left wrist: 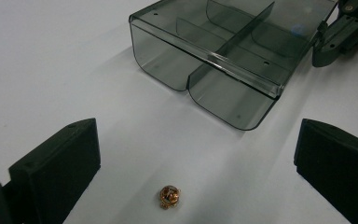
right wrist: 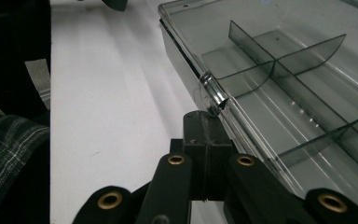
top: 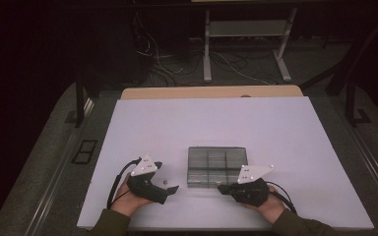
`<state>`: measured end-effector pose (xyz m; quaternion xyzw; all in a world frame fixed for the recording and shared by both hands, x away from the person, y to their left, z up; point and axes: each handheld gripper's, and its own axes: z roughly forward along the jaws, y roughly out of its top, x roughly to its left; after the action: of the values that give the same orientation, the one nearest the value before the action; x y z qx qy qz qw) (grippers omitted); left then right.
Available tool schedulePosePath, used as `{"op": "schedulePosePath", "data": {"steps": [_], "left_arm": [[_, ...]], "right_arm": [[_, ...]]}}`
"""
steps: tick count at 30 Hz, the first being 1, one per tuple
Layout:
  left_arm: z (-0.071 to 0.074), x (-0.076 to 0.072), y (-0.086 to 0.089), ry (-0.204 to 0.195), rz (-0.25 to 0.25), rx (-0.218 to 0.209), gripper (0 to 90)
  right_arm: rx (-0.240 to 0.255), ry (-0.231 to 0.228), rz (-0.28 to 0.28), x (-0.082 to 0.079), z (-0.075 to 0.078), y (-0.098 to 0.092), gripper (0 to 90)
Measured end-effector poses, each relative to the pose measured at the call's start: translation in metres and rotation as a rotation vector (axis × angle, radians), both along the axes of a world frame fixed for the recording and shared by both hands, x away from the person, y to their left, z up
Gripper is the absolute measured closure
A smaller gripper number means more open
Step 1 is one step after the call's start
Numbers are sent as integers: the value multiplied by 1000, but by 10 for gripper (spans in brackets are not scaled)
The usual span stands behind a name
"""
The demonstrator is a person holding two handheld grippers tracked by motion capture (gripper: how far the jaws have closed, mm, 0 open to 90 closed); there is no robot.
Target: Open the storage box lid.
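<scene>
A smoky clear compartment box (top: 216, 167) lies flat near the table's front, with dividers inside. A tiny coppery bead (left wrist: 169, 196) rests on the white tabletop, left of the box (left wrist: 223, 60). My left gripper (left wrist: 198, 135) stands open, one black jaw on each side of the bead and neither touching it. In the high view the bead (top: 166, 182) sits between the jaws of that gripper (top: 165, 177). My right gripper (right wrist: 207, 122) is shut, nothing between its jaws, its tip right at the latch tab (right wrist: 213, 95) on the box's front edge. Its tip (top: 221, 188) meets the box's near right corner.
The white board (top: 275, 128) covers a wooden table and reaches far behind and beside the box. A plaid sleeve (right wrist: 4, 154) shows at the left of the right gripper view. Beyond the table are cables and a metal stand (top: 246, 44) on the floor.
</scene>
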<state>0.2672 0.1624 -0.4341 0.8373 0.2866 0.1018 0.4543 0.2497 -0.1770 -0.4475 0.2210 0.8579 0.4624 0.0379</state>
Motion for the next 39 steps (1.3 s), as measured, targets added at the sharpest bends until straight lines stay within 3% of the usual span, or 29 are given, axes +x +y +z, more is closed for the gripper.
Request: {"op": "schedulePosePath", "data": {"steps": [4, 8, 16, 17, 18, 25, 33, 39], "left_arm": [[0, 0, -1, 2, -3, 1, 0], [1, -1, -2, 10, -18, -35, 48], [3, -5, -9, 27, -86, -100, 319], [4, -5, -10, 32, -90, -102, 416], [5, -5, -11, 34, -92, -105, 416], [7, -3, -14, 54, -119, -129, 691], [5, -1, -22, 71, -152, -137, 851], [6, -1, -23, 66, -149, -140, 890]], "right_arm": [[13, -8, -7, -1, 3, -1, 896], [14, -9, -8, -1, 4, -2, 896], [37, -27, -13, 0, 10, -5, 896], [40, -23, -17, -1, 12, -5, 896], [40, -23, -17, -1, 12, -5, 896], [48, -26, -19, -1, 14, -7, 896], [54, -32, -21, 0, 15, -7, 896], [54, -34, -16, -1, 16, -8, 896]]}}
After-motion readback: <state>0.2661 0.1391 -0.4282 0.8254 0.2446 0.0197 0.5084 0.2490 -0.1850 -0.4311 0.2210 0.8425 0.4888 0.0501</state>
